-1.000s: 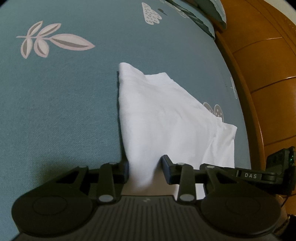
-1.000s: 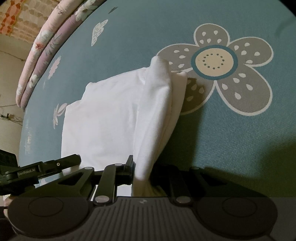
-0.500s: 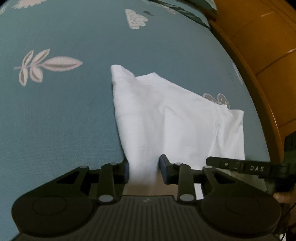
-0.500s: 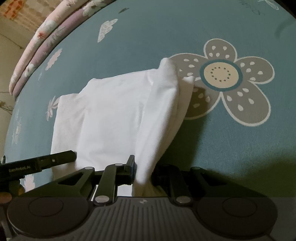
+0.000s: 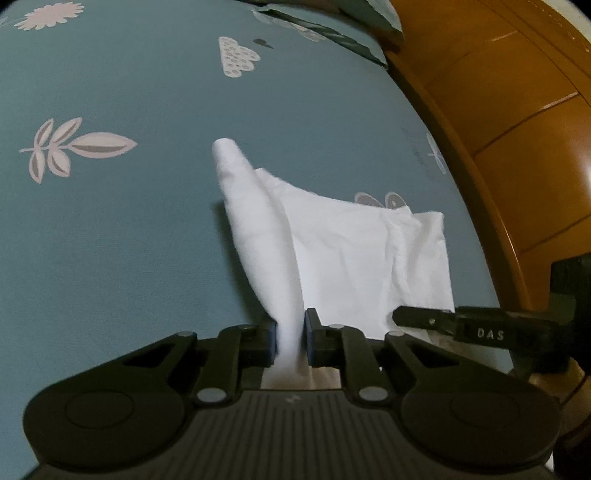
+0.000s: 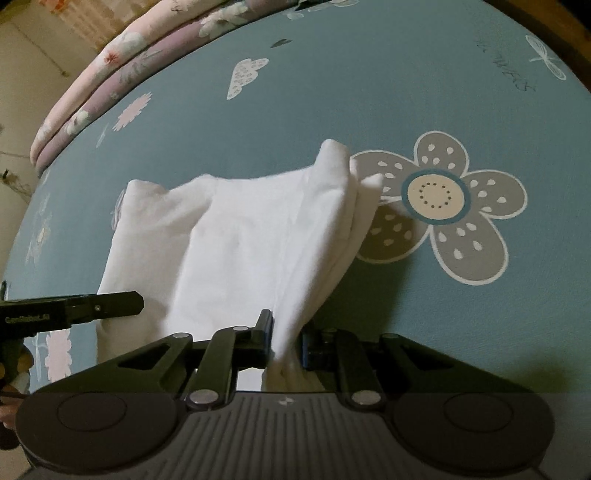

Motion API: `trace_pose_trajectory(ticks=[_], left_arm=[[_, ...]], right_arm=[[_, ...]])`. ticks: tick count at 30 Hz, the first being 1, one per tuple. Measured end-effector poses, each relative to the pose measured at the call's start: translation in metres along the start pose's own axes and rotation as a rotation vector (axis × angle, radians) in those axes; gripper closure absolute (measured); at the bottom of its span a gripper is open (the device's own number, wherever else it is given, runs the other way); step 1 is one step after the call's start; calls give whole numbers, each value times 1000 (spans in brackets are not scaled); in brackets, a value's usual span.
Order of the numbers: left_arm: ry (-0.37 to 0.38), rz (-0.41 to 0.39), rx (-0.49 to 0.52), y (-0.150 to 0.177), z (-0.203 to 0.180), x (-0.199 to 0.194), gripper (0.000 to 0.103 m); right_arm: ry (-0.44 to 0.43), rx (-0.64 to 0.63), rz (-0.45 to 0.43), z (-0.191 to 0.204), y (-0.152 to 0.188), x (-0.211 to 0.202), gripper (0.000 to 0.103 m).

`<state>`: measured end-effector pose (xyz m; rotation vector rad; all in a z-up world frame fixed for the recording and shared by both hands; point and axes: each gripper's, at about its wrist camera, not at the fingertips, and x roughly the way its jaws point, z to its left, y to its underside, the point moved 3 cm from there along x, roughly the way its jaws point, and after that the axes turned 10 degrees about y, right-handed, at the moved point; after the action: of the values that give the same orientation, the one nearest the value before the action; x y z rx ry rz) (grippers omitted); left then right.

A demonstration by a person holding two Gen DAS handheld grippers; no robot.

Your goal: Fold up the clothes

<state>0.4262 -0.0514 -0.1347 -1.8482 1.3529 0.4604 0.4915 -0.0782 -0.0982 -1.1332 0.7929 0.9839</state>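
Note:
A white garment [image 5: 351,251] lies partly folded on the teal bedsheet [image 5: 129,240]. My left gripper [image 5: 290,332] has its jaws closing, the pads pressing a bunched near corner of the cloth, which rises off the sheet as a ridge. In the right wrist view the same garment [image 6: 251,236] hangs up from the sheet [image 6: 461,350] to my right gripper [image 6: 284,332], whose jaws are also closing on the other near corner. Each view shows one of the other gripper's fingers at its edge [image 5: 424,319] [image 6: 110,304].
A wooden bed frame [image 5: 517,147] runs along the right of the left wrist view. A pink and purple floral quilt [image 6: 110,74] lies at the far left edge of the bed. Folded dark bedding [image 5: 332,22] sits at the head.
Both grippers have risen, pulling the garment's near edge up off the sheet. The left jaws have narrowed onto the cloth. The garment's far fold stays on the bed.

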Motion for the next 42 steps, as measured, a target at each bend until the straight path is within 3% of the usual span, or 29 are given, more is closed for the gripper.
trace_pose_trajectory(ticks=[5,10,22,24,35,42], left_arm=[[18,1,-4,6,-11,-2,90],[40,27,63,13,-35,6,90],[208,141,185,44,-114,64,90],[233,216,249,48,-122,73,90],[293,210,297,51,-152,110,89],[277,200,293,59,-149,124,89]], right_arm=[[13,-37,-14,-2,-1,-11,87],[48,-61,-26,-7,3,-24,87],[268,-54,9,-86,28,-65,88],[301,-48,3,-100,28,-70,88],[459,-17,-41,-165,16,-82,88],[482,17,-64,-188,7,-72,87]])
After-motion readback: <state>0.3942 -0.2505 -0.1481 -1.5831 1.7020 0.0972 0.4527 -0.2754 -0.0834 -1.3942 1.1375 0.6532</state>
